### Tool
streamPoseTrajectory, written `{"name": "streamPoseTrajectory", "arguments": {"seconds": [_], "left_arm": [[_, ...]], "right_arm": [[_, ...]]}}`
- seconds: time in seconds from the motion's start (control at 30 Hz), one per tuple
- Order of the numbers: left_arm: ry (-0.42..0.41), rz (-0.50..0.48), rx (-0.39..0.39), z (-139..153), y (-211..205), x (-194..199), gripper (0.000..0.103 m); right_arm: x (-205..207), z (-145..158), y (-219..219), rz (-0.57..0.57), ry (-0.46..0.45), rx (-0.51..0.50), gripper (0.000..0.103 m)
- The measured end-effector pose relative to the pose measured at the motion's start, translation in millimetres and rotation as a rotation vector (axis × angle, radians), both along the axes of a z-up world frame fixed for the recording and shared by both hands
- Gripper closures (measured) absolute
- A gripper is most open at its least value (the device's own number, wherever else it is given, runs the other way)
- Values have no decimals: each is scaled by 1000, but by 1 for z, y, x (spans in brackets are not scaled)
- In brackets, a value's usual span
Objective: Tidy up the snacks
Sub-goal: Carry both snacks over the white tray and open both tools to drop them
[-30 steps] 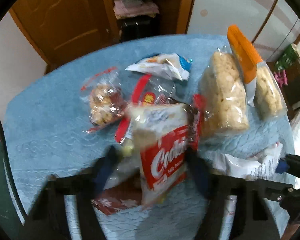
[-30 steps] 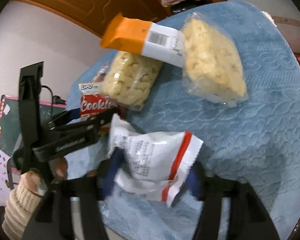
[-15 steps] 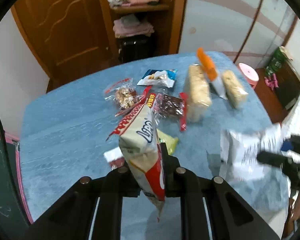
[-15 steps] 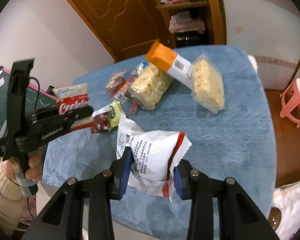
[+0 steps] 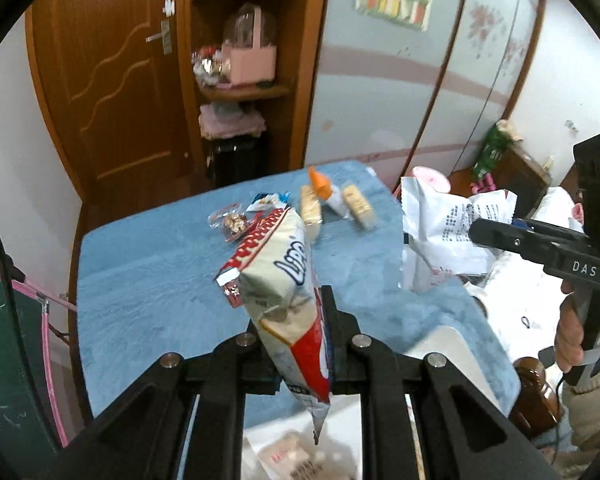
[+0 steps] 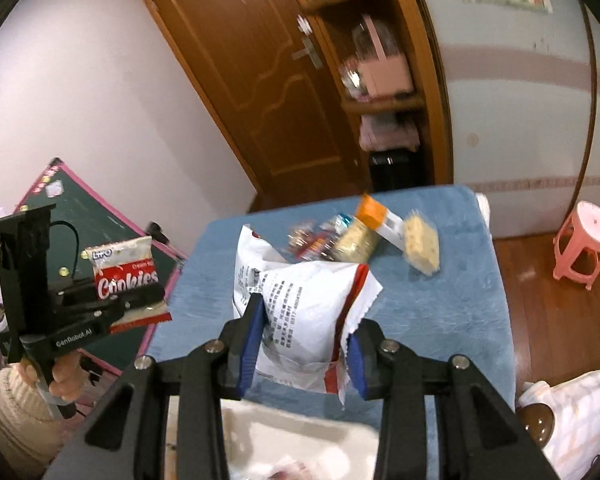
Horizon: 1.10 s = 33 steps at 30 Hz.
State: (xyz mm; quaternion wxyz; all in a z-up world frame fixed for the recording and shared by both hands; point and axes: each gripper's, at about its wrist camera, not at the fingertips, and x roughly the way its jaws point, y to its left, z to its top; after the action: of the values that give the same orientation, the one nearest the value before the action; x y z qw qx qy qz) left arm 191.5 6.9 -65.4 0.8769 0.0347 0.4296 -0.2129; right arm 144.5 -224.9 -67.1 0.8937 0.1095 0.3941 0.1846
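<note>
Since a second ago both packets have come up off the blue quilted table [image 5: 148, 280] and back past its near edge. The left gripper [image 5: 300, 344] is clenched on the cream-and-red plastic cookie packet [image 5: 288, 296], whose long axis runs forward and upward from the jaws. The right gripper [image 6: 304, 344] grips the white crinkled snack bag with a red edge [image 6: 304, 304]. A white container [image 6: 300, 448], blurred, lies directly below both grippers, so the coming move is probably straight down. Neither hand looks clearly nearer.
</note>
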Motion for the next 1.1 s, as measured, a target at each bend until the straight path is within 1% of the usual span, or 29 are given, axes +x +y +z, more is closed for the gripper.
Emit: {"name": "streamPoseTrajectory", "arguments": {"seconds": [0.1, 0.13, 0.2, 0.23, 0.3, 0.4, 0.5, 0.63, 0.7, 0.8, 0.9, 1.0, 1.1], "left_arm": [[-35, 1, -10, 18, 7, -36, 90], [-42, -3, -23, 23, 10, -49, 90], [-48, -7, -50, 30, 16, -71, 90], [-53, -10, -63, 33, 19, -83, 90], [-66, -6, -71, 33, 22, -103, 90], [-67, 4, -95, 30, 26, -130, 90], [-54, 15, -117, 19, 29, -150, 90], [-37, 29, -106, -6, 26, -169, 90], [-18, 42, -90, -21, 22, -171, 90], [31, 54, -55, -46, 15, -172, 90], [107, 51, -48, -69, 9, -166, 90], [131, 49, -31, -82, 6, -165, 90], [144, 42, -36, -87, 3, -161, 90]], "right_arm": [[-31, 19, 12, 10, -66, -7, 66], [-48, 27, 16, 16, -92, -4, 66], [-65, 32, 19, 27, -127, 6, 66], [-80, 36, 21, 31, -151, 15, 66], [-98, 41, 22, 37, -172, 31, 65], [-119, 37, 21, 36, -183, 73, 65], [-131, 29, 23, 28, -170, 88, 65], [-147, 16, 27, 23, -141, 79, 65], [-154, 10, 29, 24, -123, 84, 65], [-154, -4, 34, 3, -96, 44, 65], [-150, -17, 39, 3, -46, 41, 65], [-144, -24, 42, 5, -28, 36, 65], [-137, -29, 45, 9, -11, 28, 64]]}}
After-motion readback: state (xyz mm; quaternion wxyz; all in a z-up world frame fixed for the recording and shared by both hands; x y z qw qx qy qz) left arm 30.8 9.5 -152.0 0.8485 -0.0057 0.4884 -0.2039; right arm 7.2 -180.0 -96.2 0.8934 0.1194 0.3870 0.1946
